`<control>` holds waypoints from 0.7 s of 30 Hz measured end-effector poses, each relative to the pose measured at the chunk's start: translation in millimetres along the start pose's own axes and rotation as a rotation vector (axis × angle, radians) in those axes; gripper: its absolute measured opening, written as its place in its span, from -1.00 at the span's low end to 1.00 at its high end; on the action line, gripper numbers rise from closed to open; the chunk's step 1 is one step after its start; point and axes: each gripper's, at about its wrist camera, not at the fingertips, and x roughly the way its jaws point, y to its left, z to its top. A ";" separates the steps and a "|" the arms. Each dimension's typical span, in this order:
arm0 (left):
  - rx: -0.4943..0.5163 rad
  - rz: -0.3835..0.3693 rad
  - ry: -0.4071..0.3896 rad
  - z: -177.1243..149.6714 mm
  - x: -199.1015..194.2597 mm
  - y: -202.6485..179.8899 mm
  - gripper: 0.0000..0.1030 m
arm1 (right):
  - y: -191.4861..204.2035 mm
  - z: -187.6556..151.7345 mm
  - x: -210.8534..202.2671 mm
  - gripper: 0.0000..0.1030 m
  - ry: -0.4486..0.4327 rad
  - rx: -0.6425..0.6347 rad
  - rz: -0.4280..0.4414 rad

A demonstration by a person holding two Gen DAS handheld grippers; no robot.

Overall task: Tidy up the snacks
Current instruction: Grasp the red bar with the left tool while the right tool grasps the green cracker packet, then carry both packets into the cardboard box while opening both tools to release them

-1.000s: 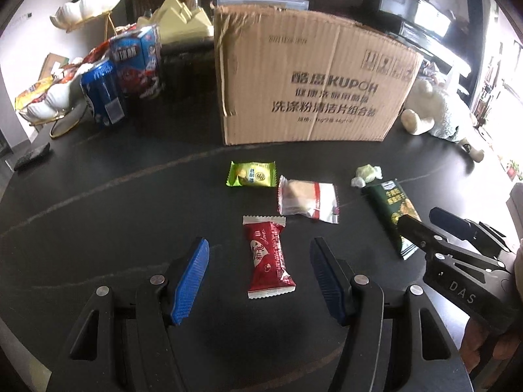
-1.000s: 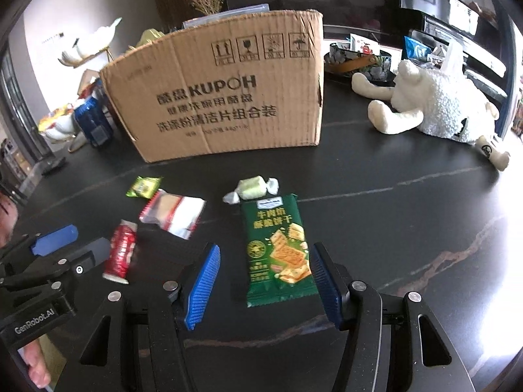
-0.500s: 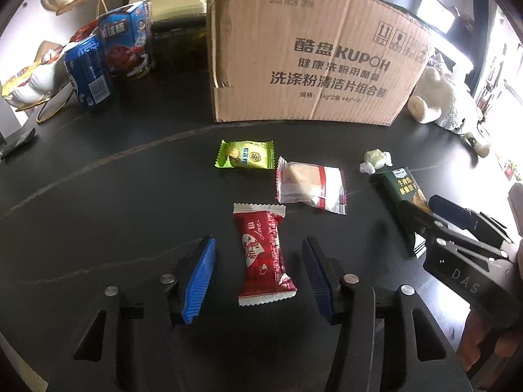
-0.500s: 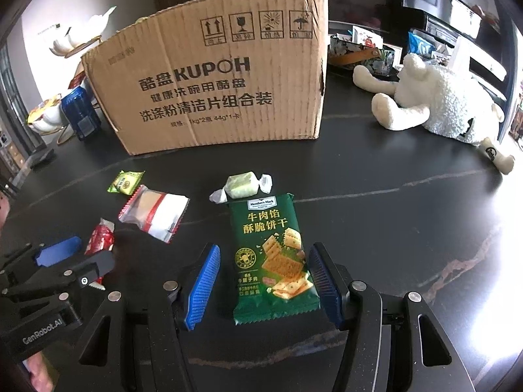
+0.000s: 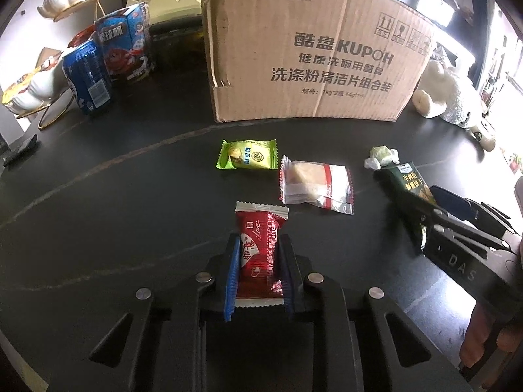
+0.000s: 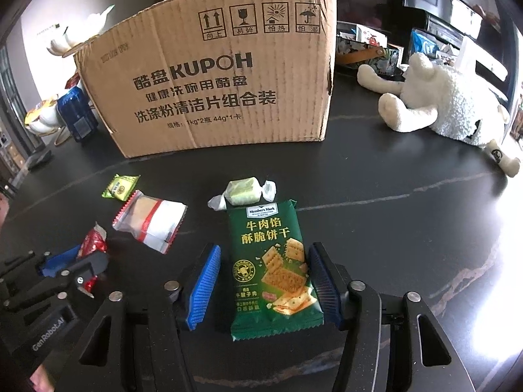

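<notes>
My left gripper [image 5: 258, 251] is shut on a red snack packet [image 5: 260, 248] that lies on the black table; it also shows in the right wrist view [image 6: 93, 245]. My right gripper [image 6: 264, 277] is open, its blue pads either side of a dark green cracker packet [image 6: 273, 261], also in the left wrist view [image 5: 408, 183]. A light green packet [image 5: 248, 158], a clear-and-red wrapped cake [image 5: 315, 184] and a pale green candy [image 6: 243, 191] lie between the grippers and the cardboard box [image 5: 313, 58].
The large open cardboard box [image 6: 212, 81] stands behind the snacks. Blue snack boxes [image 5: 108, 62] and white shell dishes [image 5: 29, 88] stand at the far left. A white plush sheep [image 6: 441, 101] lies at the right. Dark shelving runs along the back.
My left gripper has moved forward and closed on the red packet. My right gripper has moved forward so its open pads flank the green cracker packet.
</notes>
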 end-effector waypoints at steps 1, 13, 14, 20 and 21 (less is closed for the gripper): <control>0.006 0.001 0.000 -0.1 -0.3 -1.0 -0.56 | -0.8 -0.2 -0.2 -0.09 -0.001 0.006 0.004; 0.023 -0.038 -0.063 4.0 -32.5 -8.2 -0.57 | 4.3 -0.5 -33.1 -0.12 -0.063 0.017 0.041; 0.025 -0.040 -0.074 4.4 -37.9 -8.6 -0.57 | 5.1 0.1 -37.3 -0.12 -0.070 0.018 0.045; 0.031 -0.053 -0.132 7.9 -66.9 -9.0 -0.57 | 11.8 4.0 -66.6 -0.12 -0.124 0.014 0.064; 0.033 -0.057 -0.143 8.6 -72.1 -9.5 -0.57 | 12.6 4.8 -70.5 -0.12 -0.130 0.013 0.068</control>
